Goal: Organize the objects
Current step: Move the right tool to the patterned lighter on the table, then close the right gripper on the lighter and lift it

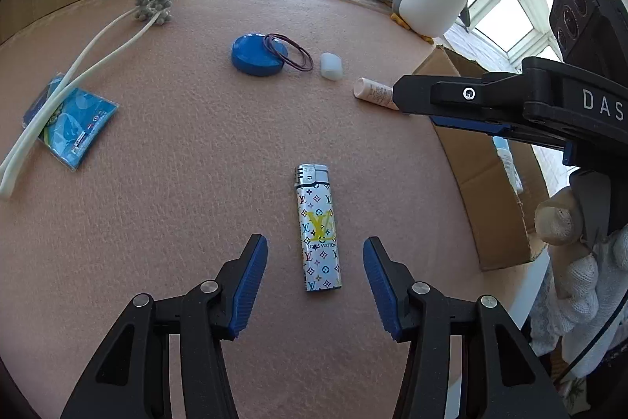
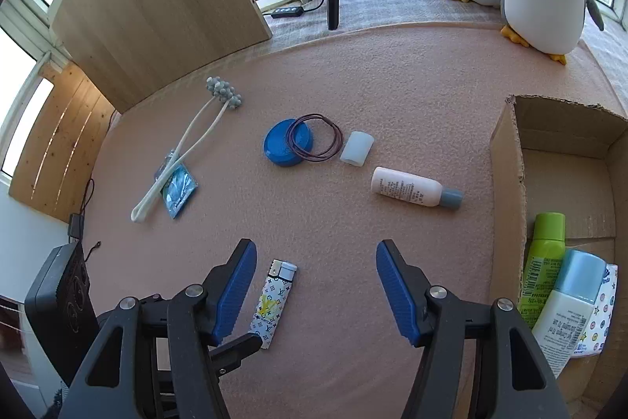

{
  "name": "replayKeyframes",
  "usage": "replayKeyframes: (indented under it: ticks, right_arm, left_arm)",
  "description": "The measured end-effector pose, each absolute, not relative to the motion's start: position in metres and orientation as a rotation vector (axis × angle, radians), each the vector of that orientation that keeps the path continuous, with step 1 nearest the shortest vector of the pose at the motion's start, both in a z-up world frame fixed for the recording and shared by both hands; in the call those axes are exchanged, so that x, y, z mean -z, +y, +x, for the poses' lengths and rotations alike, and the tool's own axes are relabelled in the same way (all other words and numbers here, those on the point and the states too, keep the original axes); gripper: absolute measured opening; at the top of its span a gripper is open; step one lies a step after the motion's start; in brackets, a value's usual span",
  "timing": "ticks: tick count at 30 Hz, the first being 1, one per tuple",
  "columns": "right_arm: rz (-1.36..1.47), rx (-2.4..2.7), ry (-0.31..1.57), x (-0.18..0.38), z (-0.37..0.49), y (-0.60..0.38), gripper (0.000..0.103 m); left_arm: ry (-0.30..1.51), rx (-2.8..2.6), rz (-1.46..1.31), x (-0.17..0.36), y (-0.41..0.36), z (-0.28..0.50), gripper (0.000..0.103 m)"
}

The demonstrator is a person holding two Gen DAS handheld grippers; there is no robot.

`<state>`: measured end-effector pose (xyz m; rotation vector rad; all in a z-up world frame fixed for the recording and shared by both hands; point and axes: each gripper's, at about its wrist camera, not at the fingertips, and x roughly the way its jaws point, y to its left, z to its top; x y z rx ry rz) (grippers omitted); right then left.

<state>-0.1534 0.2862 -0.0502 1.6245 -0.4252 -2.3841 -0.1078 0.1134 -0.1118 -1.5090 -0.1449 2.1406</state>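
L gripper (image 1: 315, 285) wide, straddling lighter (image 1: 318, 228); R gripper (image 2: 316, 291) wide, empty; only R view shows box (image 2: 506, 160) contents: green bottle (image 2: 543, 246).

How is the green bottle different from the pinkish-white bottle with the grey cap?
The green bottle is already inside the cardboard box; the pinkish-white bottle lies out on the pink mat. The green one is bright lime all over; the other is pale with a grey cap. Both are lying down, not standing.
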Motion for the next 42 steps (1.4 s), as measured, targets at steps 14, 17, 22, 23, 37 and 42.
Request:
replayKeyframes:
  ticks: [14,17,22,23,37,42]
  right_arm:
    - [1.722,2.239,-0.52,0.095,-0.134,0.269,0.05]
    - [1.733,2.219,-0.526,0.1,-0.134,0.265,0.045]
    - [1.738,2.197,-0.518,0.104,-0.133,0.256,0.04]
    - [1.741,2.191,-0.519,0.106,-0.133,0.255,0.04]
    - [1.734,2.19,-0.527,0.105,-0.127,0.256,0.024]
    - [1.69,2.234,-0.553,0.089,-0.12,0.27,0.023]
  left_arm:
    - [-0.214,-2.095,-1.521,0.128,0.113,-0.117,0.054]
    - [-0.226,-2.082,-1.516,0.128,0.114,-0.117,0.053]
    - [-0.238,-2.063,-1.513,0.128,0.116,-0.117,0.053]
    - [-0.236,-2.062,-1.51,0.128,0.117,-0.116,0.053]
    - [-0.281,-2.013,-1.47,0.125,0.128,-0.106,0.045]
    - [-0.288,-2.008,-1.432,0.11,0.139,-0.103,0.044]
